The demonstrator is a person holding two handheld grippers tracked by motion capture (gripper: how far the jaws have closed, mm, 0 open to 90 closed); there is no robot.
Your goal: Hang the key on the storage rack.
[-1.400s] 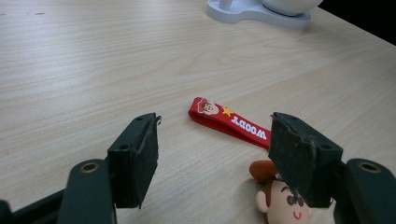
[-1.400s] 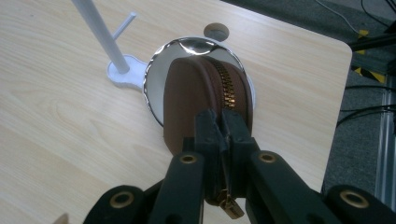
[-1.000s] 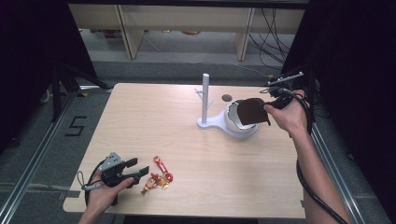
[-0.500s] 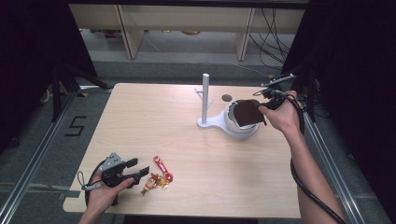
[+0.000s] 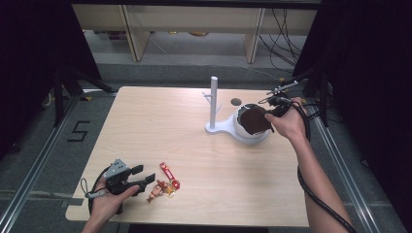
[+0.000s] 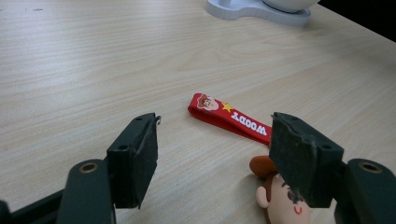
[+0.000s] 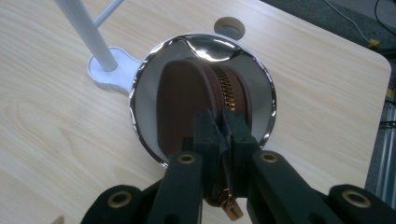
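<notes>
- Right gripper, a black two-jaw tool held at the far right of the table, is clamped on the zipped edge of a round brown leather-look pouch with a brass zipper; its jaws stand almost together on the thin seam.
- The pouch stands on edge, its flat faces upright and the zipper line running along the gripper's own axis, straight ahead of the jaws.
- It sits inside the mouth of a polished chrome bowl, below the rim and, as far as can be judged, not yet resting on the bottom.
- The bowl stands in a white plastic stand with a slim upright post; that post lies just to the left of the bowl, clear of the pouch.
- Judged next move: straight down, keeping the pouch inside the rim; the mirror-smooth wall offers little friction.
- Left gripper has its jaws spread with nothing between them, low over the pale wood-grain table at the near left, well apart from the bowl.
- A rubbery cowboy figure keychain with a red printed strap lies just ahead of its jaws, untouched.
</notes>
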